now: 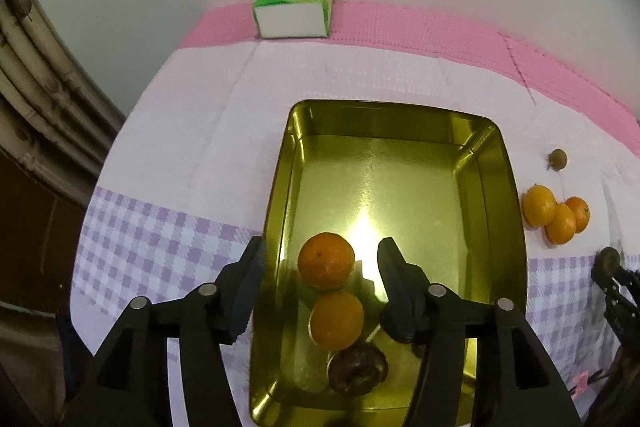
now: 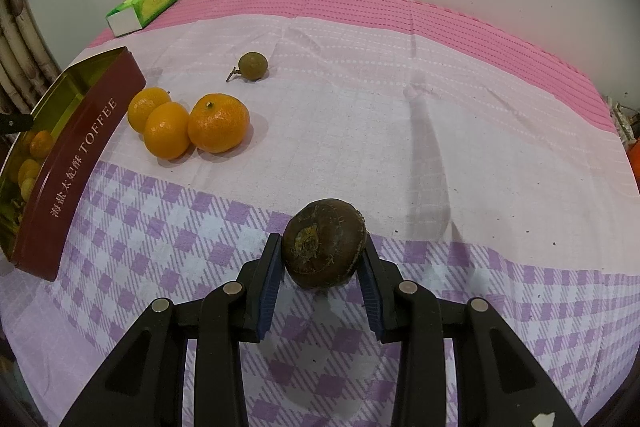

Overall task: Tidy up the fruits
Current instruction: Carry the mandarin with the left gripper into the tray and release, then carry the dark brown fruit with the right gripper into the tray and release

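Observation:
A gold tin (image 1: pixel 516 207) with a maroon outside (image 2: pixel 80 155) lies on the checked cloth. It holds two oranges (image 1: pixel 326 259) (image 1: pixel 337 319) and a dark brown fruit (image 1: pixel 357 371). My left gripper (image 1: pixel 320 251) hangs open over the tin's near left part, and its pads touch nothing. To the right of the tin, three oranges (image 2: pixel 218 123) and a small greenish-brown fruit (image 2: pixel 253 65) rest on the cloth. My right gripper (image 2: pixel 324 255) is shut on a round brown fruit (image 2: pixel 324 241), just above the purple checks. That gripper also shows at the right edge of the left wrist view (image 1: pixel 612 267).
A green tissue box (image 1: pixel 294 7) (image 2: pixel 142 7) stands at the back of the table against the pale wall. Bamboo-like poles (image 1: pixel 40 87) rise off the table's left side. The pink cloth band (image 2: pixel 400 11) runs along the far edge.

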The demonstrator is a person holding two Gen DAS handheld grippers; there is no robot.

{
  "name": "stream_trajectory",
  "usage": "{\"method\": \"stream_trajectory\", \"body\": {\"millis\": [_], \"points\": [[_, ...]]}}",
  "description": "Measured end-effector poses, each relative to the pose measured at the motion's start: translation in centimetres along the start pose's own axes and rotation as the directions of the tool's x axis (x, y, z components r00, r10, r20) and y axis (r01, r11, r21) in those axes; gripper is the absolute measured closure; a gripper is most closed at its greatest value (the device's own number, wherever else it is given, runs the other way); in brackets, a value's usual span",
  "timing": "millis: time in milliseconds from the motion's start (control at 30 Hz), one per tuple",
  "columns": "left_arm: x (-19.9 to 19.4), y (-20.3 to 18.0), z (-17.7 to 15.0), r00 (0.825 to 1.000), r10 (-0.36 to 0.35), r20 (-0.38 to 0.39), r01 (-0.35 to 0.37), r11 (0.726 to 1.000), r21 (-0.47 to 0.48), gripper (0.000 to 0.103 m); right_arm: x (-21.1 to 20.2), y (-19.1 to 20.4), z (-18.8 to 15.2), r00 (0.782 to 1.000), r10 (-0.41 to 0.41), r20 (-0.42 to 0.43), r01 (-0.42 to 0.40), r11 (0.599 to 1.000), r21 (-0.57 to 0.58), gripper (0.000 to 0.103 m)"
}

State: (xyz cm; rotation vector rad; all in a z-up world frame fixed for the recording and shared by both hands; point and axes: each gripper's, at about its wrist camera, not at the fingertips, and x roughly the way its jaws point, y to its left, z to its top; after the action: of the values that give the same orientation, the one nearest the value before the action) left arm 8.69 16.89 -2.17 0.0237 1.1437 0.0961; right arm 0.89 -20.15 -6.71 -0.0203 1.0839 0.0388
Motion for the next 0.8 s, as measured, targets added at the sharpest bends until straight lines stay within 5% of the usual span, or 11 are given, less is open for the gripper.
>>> {"method": "stream_trajectory", "body": {"millis": [800], "points": [[-2.3, 2.7, -4.1, 0.994, 0.074, 0.085, -0.074, 0.997, -0.006, 0.032, -2.1, 4.4, 3.1, 0.999, 0.002, 0.034, 0.001, 0.998, -0.070, 0.069]]}}
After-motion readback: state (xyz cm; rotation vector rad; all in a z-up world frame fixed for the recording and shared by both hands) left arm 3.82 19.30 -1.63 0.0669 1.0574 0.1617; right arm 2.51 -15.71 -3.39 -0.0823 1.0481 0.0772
